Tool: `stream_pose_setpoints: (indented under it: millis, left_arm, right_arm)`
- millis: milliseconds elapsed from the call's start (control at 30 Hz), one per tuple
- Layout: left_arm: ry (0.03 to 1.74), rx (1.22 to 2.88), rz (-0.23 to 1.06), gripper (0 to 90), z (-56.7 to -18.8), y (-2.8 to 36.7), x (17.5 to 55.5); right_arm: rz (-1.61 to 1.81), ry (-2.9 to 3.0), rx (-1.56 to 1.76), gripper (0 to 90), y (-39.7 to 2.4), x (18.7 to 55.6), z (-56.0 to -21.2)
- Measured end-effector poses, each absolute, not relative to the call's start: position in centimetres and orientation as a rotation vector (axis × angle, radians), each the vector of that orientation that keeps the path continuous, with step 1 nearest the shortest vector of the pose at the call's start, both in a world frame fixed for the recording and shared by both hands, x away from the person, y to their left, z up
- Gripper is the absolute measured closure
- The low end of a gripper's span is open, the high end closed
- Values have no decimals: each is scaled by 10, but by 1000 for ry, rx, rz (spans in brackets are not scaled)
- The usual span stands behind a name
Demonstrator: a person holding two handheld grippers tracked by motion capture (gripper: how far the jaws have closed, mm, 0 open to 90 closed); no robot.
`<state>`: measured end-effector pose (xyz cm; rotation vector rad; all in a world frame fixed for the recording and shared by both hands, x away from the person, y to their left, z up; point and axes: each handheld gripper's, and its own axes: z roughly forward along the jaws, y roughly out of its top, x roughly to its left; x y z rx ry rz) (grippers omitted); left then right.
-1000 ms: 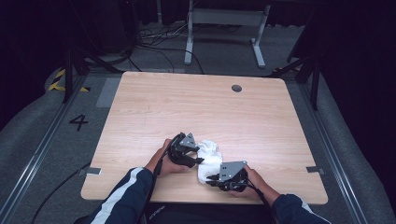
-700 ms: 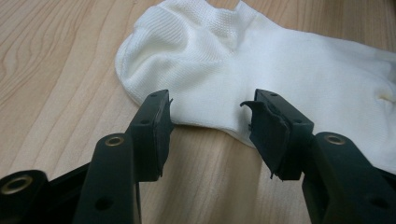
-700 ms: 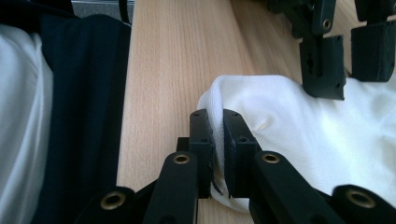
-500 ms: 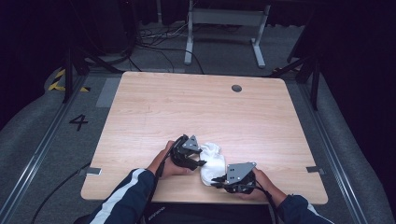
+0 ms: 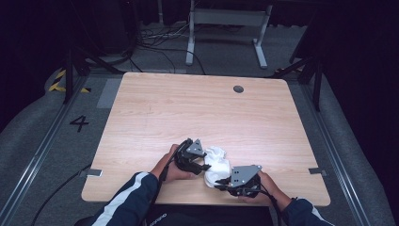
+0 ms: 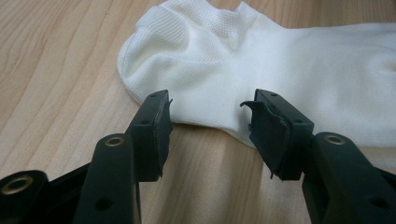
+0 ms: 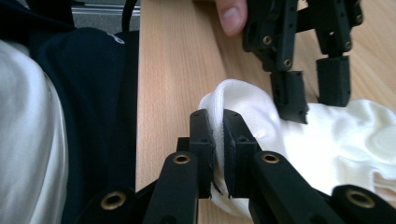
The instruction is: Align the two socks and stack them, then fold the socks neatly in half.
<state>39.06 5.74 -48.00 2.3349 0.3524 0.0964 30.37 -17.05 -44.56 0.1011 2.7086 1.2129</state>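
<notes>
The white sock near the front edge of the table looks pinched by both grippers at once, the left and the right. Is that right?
Not quite. The right gripper is shut on the white sock, as the right gripper view shows. The left gripper is open: in the left gripper view its jaws stand apart at the sock's edge, pinching nothing. The sock does lie near the front edge of the table.
</notes>
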Motion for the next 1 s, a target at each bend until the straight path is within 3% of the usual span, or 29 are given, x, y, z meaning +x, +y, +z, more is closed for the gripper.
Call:
stream_pose_setpoints:
  millis: [633, 1000]
  left_arm:
    - [323, 2335, 68, 450, -480, 48, 387]
    - [451, 2247, 203, 402, -460, 68, 394]
  right_arm:
    - [1267, 2655, 182, 841, -187, 304, -436]
    - [1292, 2664, 150, 841, -186, 299, -432]
